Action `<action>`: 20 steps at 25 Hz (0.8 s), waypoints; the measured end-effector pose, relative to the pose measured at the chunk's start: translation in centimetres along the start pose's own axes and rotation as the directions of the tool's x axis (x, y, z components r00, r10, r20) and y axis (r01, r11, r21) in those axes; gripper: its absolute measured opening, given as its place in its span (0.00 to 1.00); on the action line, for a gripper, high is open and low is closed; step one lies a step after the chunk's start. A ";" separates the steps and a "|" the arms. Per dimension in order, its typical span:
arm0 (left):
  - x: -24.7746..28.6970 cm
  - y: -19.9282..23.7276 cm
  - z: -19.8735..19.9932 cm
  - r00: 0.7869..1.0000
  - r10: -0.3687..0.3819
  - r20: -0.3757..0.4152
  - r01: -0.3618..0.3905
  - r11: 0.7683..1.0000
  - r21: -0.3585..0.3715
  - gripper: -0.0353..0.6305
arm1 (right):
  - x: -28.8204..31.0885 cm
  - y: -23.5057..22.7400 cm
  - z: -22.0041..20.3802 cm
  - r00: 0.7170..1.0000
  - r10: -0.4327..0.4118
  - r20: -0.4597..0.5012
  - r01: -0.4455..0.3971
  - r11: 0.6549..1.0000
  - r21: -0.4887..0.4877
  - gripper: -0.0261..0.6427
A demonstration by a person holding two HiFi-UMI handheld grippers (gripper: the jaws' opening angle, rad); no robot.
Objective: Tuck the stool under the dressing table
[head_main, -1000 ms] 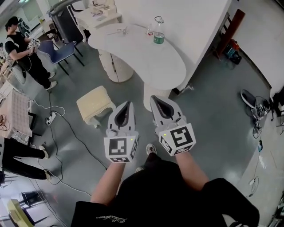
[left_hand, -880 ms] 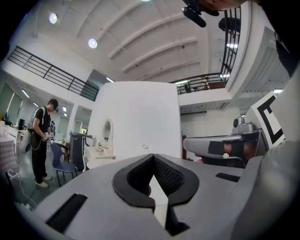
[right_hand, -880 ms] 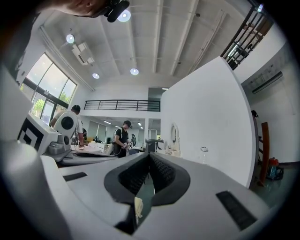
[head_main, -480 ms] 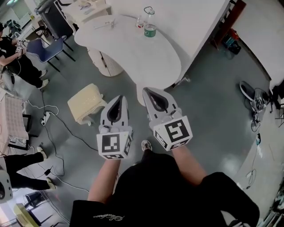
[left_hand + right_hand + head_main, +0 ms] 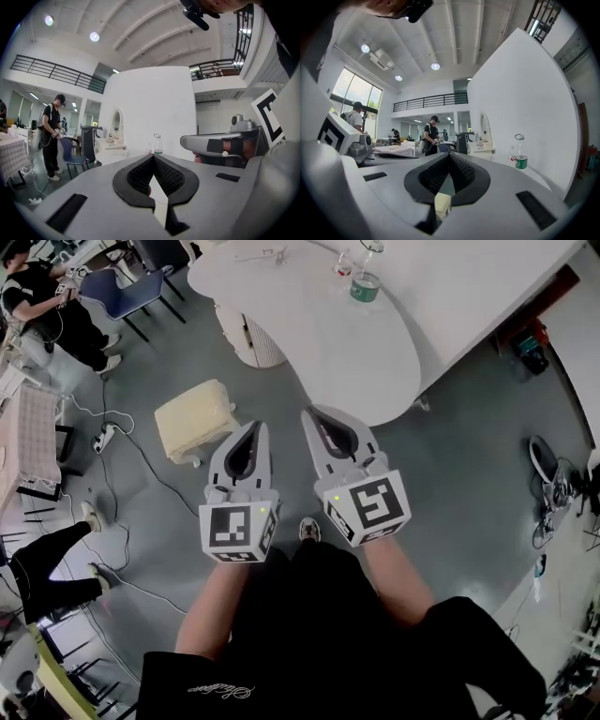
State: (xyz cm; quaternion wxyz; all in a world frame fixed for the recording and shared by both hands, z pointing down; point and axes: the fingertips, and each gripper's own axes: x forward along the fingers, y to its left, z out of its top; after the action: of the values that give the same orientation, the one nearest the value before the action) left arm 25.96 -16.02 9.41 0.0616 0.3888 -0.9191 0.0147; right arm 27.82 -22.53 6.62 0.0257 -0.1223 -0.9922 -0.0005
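Note:
The cream padded stool [image 5: 194,418] stands on the grey floor, left of the white oval dressing table [image 5: 319,334] and out from under it. My left gripper [image 5: 255,425] hovers just right of the stool, shut and empty. My right gripper [image 5: 309,413] is beside it, near the table's front edge, also shut with nothing held. In the left gripper view the left gripper [image 5: 153,156] shows closed jaws pointing at the table, with the right gripper's body [image 5: 220,145] alongside. The right gripper [image 5: 450,153] also shows closed jaws in its own view.
A green-labelled bottle [image 5: 366,282] and a glass [image 5: 343,265] stand on the table, above its pedestal [image 5: 253,334]. A blue chair [image 5: 122,292] and a person [image 5: 47,306] are at the far left. A cable and a power strip [image 5: 105,439] lie on the floor left of the stool.
Both grippers have moved forward side by side and dipped a little, jaws still shut. The head view has swung, so the stool now lies closer to the left gripper's tip.

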 end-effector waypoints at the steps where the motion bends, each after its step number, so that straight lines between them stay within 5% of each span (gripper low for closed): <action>1: 0.0 0.8 -0.3 1.000 0.016 -0.008 -0.016 1.000 -0.002 0.06 | 0.7 0.4 -0.3 1.000 0.019 -0.004 -0.019 1.000 0.005 0.05; 20: -5.6 19.2 -2.8 0.984 0.174 -0.040 -0.176 0.984 -0.039 0.06 | 14.8 14.3 -3.1 0.975 0.197 -0.099 -0.197 0.980 0.013 0.05</action>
State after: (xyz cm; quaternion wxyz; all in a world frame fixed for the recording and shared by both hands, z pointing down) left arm 16.39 1.56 11.92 0.0848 0.3049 -0.9486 0.0077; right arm 17.06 -5.10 10.43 0.0754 -0.2198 -0.9726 -0.0026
